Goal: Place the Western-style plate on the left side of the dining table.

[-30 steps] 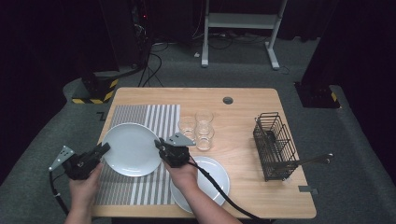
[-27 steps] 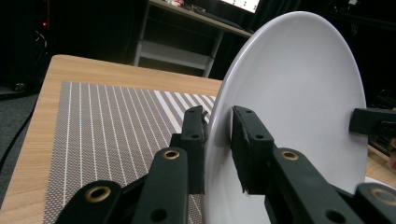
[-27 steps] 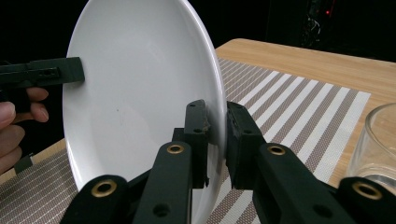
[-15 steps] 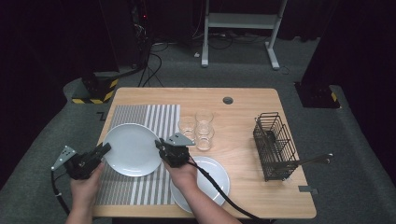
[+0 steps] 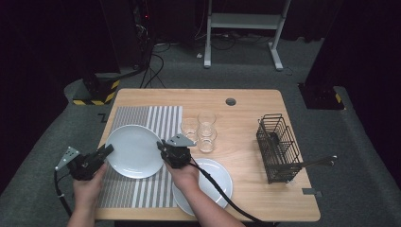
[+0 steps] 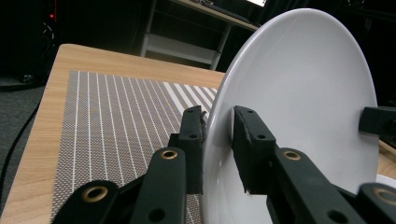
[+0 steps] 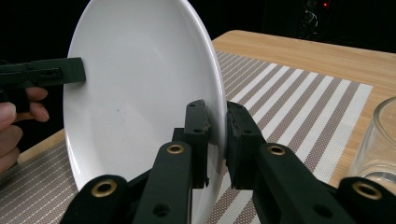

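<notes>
In the high view, a white plate (image 5: 134, 150) sits left of the frame's centre, over the striped placemat (image 5: 142, 118) on the wooden desk (image 5: 246, 104). The left hand-held gripper (image 5: 105, 151) meets the plate's left rim, and the right hand-held gripper (image 5: 161, 145) meets its right rim. A second white plate (image 5: 215, 182) lies flat below the centre, partly under the right forearm. Three clear glasses (image 5: 201, 128) stand in a cluster just right of the held plate. A black wire basket (image 5: 278, 146) stands at the right of the desk with utensil handles sticking out of it.

In the left gripper view, the white plate (image 6: 299, 107) fills the right half of the frame, seen nearly edge on. The left hand-held gripper (image 6: 218, 140) has one jaw on each side of the rim; the near face of the rim touches the left jaw, while a narrow gap shows beside the right one, so the jaws stand slightly parted around the rim, and they have just been opening a little. The placemat (image 6: 116, 116) spreads out at the left.

In the right gripper view, the right hand-held gripper (image 7: 215, 135) is clamped tight on the rim of the plate (image 7: 135, 93), a jaw pressed against each face. At the left edge of the frame the left hand-held gripper's jaw (image 7: 46, 72) lies against the far rim. One glass (image 7: 378, 144) stands at the right edge.
</notes>
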`<state>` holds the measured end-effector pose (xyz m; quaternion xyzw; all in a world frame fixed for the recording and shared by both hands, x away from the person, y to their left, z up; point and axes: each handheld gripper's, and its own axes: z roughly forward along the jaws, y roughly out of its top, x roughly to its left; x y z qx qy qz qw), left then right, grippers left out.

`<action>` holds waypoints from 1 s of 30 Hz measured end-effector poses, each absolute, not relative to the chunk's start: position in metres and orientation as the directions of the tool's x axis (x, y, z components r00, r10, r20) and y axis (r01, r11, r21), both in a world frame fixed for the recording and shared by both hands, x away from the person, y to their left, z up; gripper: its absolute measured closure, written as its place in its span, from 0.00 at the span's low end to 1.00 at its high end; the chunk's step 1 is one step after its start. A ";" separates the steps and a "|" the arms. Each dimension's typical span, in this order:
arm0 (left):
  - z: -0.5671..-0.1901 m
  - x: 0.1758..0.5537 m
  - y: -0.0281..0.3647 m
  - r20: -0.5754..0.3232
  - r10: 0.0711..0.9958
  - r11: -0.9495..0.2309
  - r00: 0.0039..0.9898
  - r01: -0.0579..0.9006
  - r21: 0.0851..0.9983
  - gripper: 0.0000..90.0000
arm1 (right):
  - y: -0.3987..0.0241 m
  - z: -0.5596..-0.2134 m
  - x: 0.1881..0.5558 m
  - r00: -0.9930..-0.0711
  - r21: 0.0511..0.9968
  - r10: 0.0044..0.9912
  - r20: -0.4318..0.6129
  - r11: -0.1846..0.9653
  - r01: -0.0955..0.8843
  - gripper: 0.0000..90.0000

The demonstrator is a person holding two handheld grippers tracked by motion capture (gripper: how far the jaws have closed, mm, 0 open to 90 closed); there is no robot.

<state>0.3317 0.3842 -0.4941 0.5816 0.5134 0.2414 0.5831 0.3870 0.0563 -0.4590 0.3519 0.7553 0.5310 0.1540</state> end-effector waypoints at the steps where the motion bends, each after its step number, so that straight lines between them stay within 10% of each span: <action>1: -0.495 0.333 0.384 -0.323 0.877 0.211 0.356 0.320 0.924 0.82 | 0.056 -0.460 0.388 -0.704 0.910 0.696 0.140 0.189 0.368 0.89; 30: -0.514 0.354 0.385 -0.368 0.872 0.241 0.321 0.373 0.896 0.84 | 0.065 -0.473 0.413 -0.670 0.880 0.730 0.136 0.221 0.419 0.86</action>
